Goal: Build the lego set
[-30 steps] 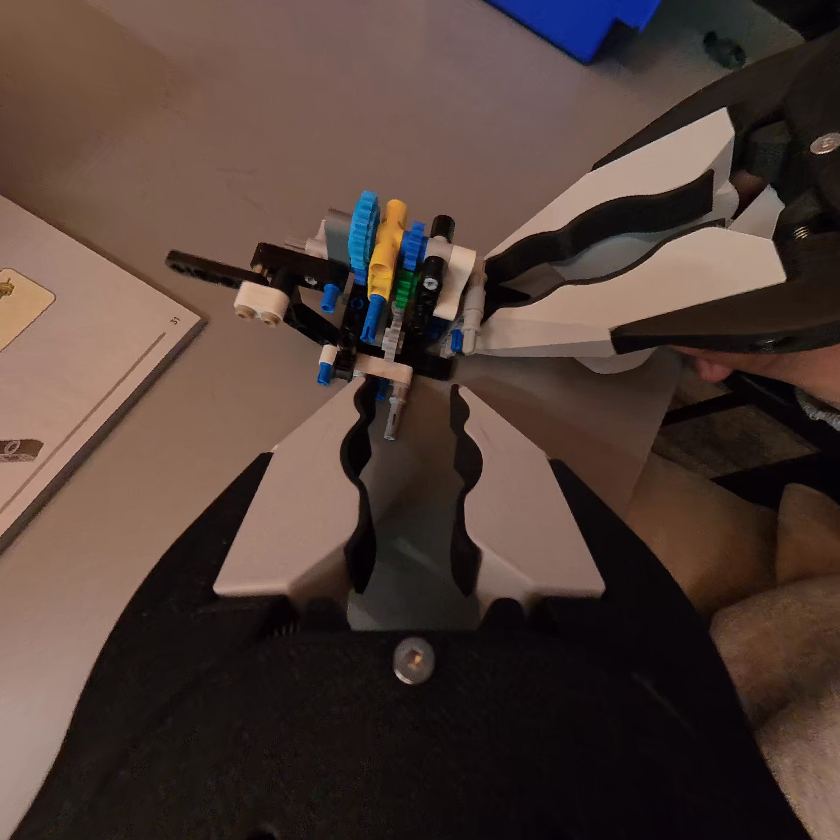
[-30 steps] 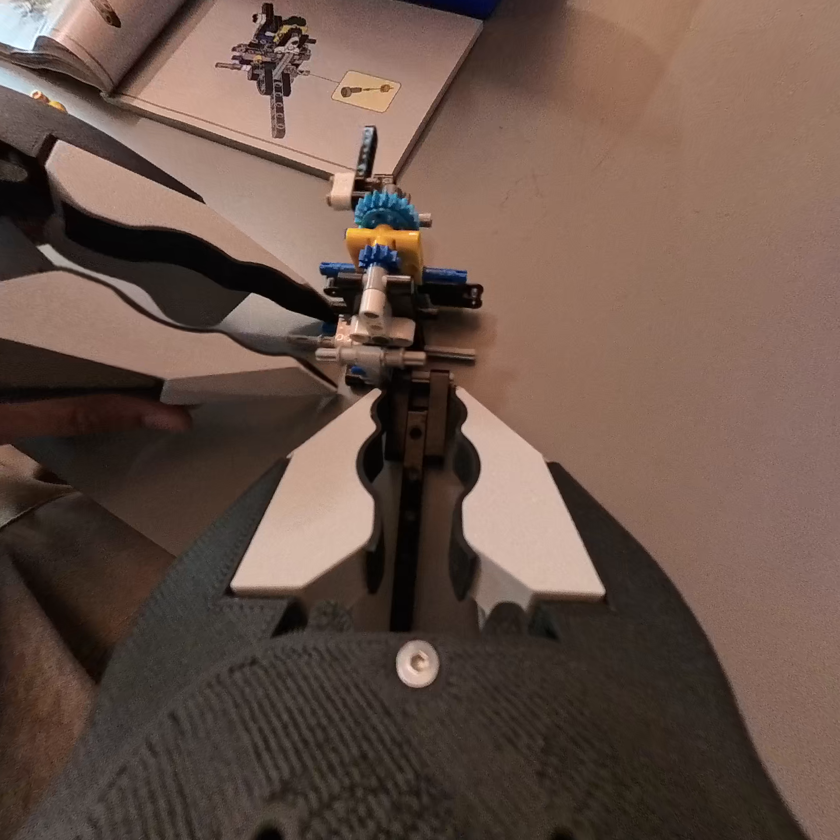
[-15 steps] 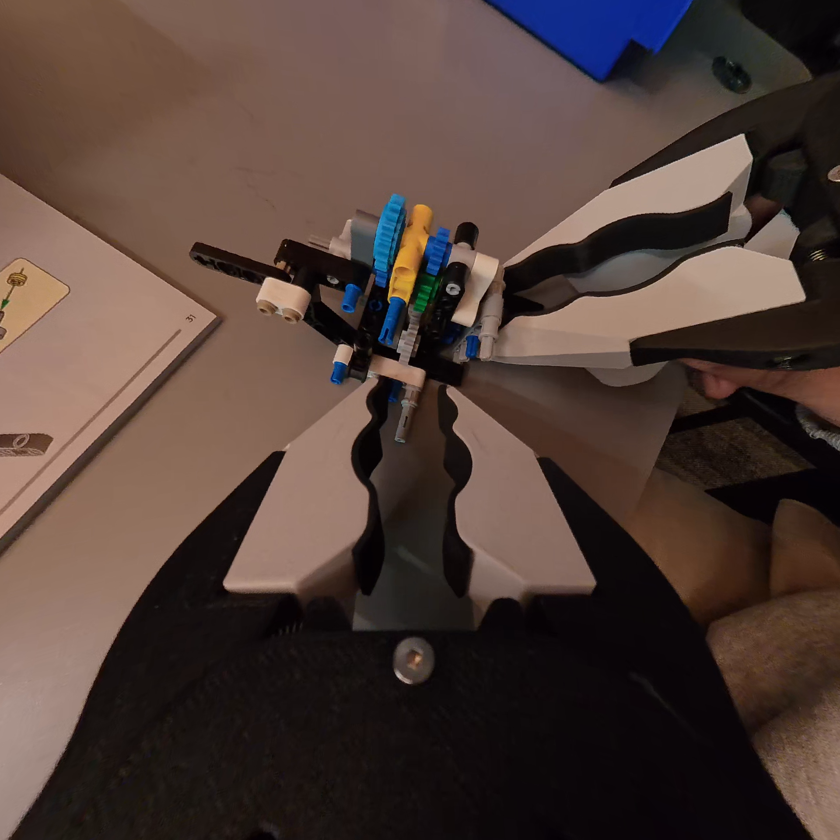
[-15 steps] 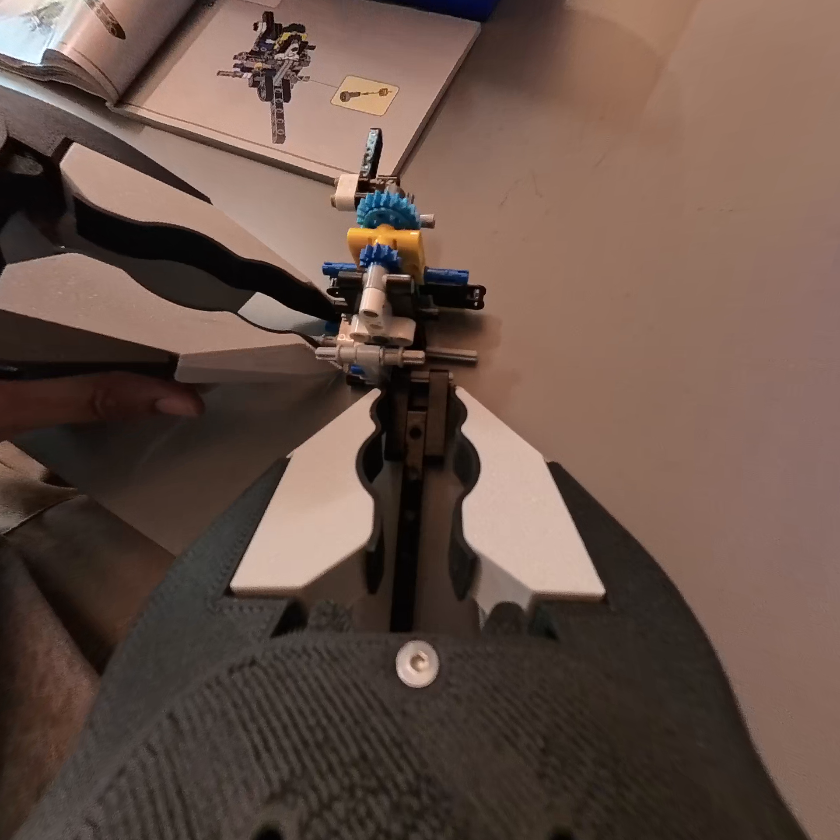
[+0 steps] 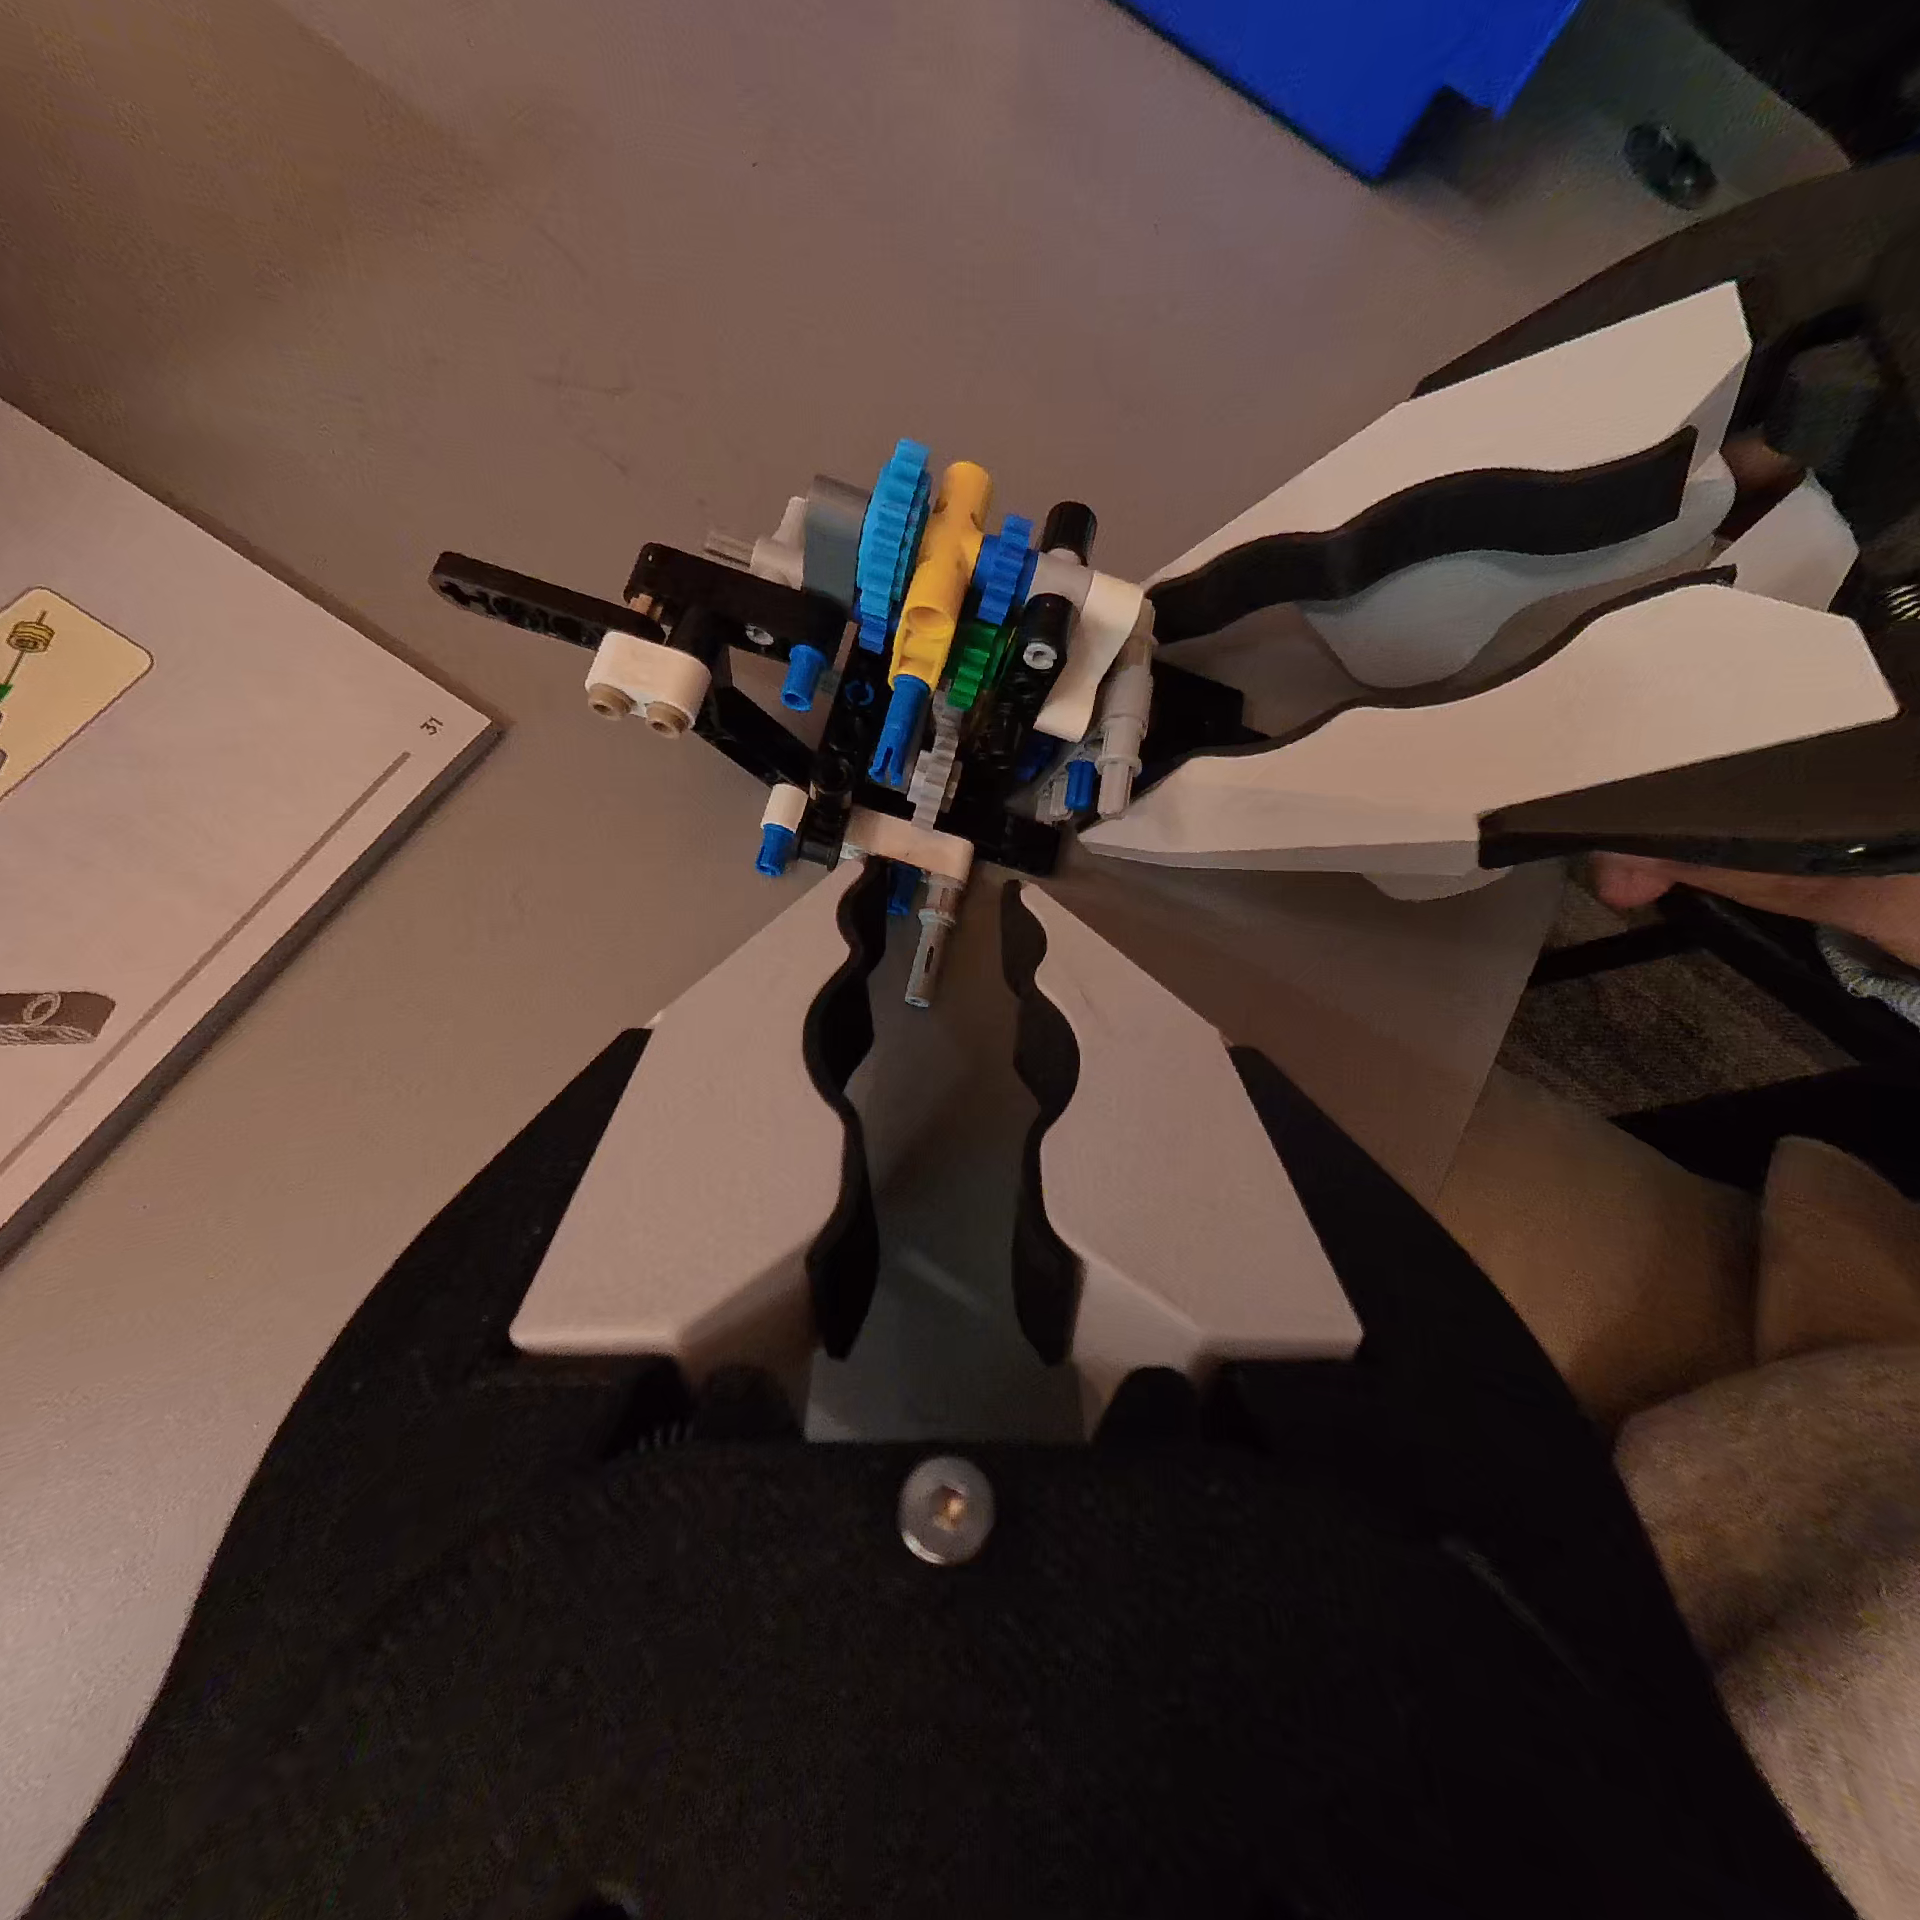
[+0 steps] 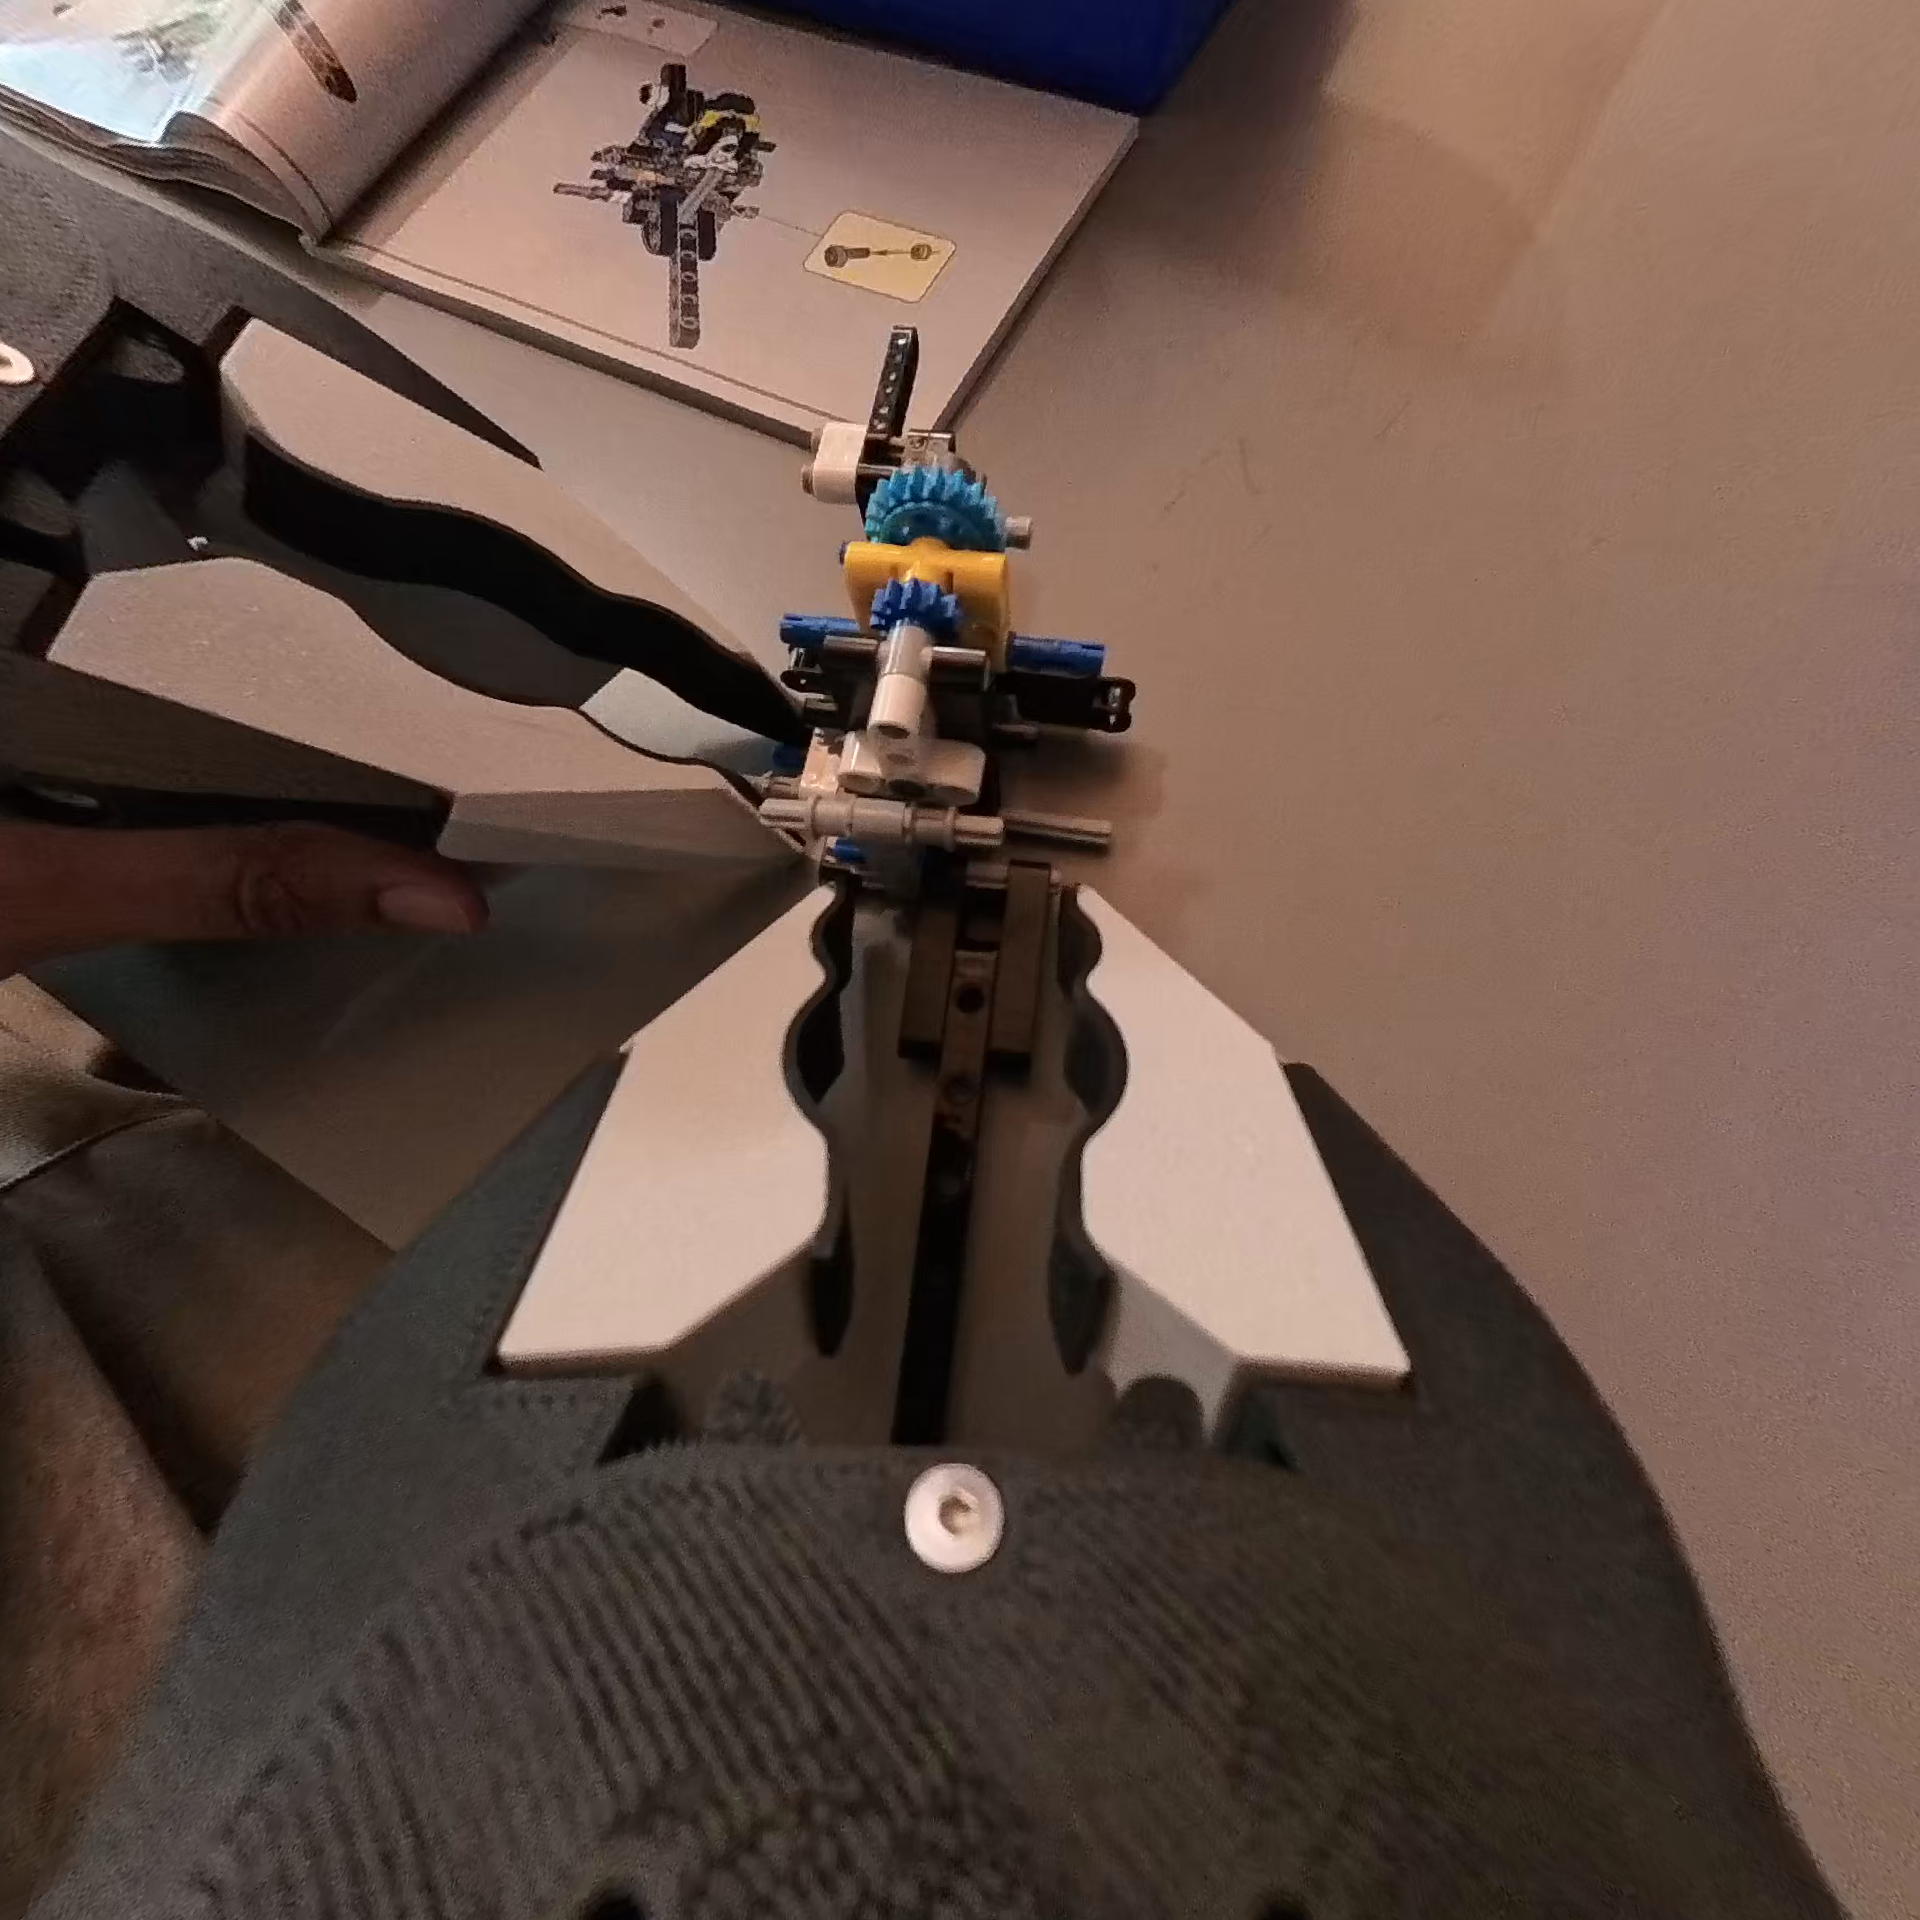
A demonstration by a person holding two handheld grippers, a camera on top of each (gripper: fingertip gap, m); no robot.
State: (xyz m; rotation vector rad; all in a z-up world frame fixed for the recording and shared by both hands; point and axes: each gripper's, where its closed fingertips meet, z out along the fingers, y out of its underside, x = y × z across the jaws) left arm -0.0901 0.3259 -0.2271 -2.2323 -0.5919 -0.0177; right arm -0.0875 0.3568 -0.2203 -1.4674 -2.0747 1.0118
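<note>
Above the tabletop (image 5: 727,260), right tool (image 6: 951,914) was clamped on the model's (image 5: 914,665) black beam; left tool (image 5: 935,904) was slightly open around its grey pin. Only right view showed the manual's (image 6: 727,208) build diagram; left view showed a page number.

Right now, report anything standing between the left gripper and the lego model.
Nothing visible does. The left gripper is open with its tips at the lego model, either side of a grey pin sticking out toward it. The right gripper clamps the model's black beam from another side.
</note>
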